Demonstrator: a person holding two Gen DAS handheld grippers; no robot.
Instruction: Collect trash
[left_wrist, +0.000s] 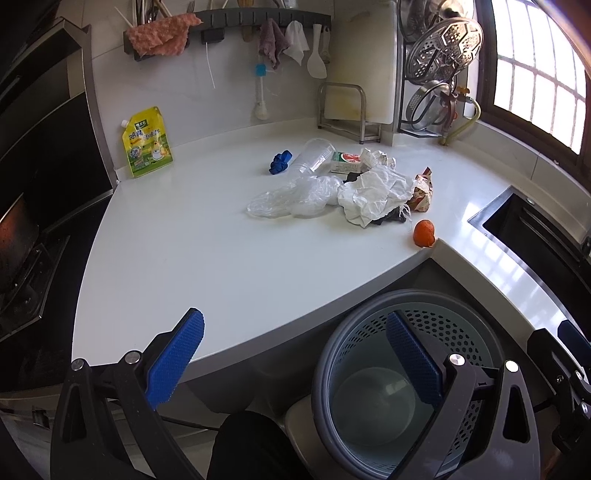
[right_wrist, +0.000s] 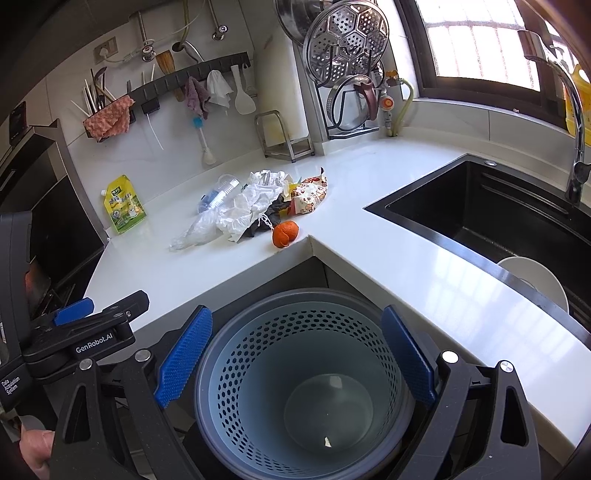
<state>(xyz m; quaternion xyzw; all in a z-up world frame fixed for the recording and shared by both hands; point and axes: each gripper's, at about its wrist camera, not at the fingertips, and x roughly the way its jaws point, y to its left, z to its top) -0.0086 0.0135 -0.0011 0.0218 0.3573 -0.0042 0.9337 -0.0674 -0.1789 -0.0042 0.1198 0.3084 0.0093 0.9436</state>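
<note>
Both grippers are spread wide and carry nothing: the left gripper (left_wrist: 295, 362) hangs over the counter's front edge, and the right gripper (right_wrist: 295, 354) sits directly above the perforated grey wastebasket (right_wrist: 236, 354), its blue pads flanking the rim. Only a few small scraps lie on the basket's bottom. At twelve o'clock from the basket, on the white countertop (right_wrist: 388, 258), lies the trash pile: crumpled white paper (right_wrist: 255, 206), a clear plastic bag (right_wrist: 199, 230), a clear plastic cup (right_wrist: 221, 192), a printed snack wrapper (right_wrist: 310, 194), and an orange peel (right_wrist: 285, 233) at the counter's inner corner. A yellow refill pouch (right_wrist: 123, 205) leans at ten o'clock, well apart. A black sink (right_wrist: 498, 221) lies at two o'clock.
</note>
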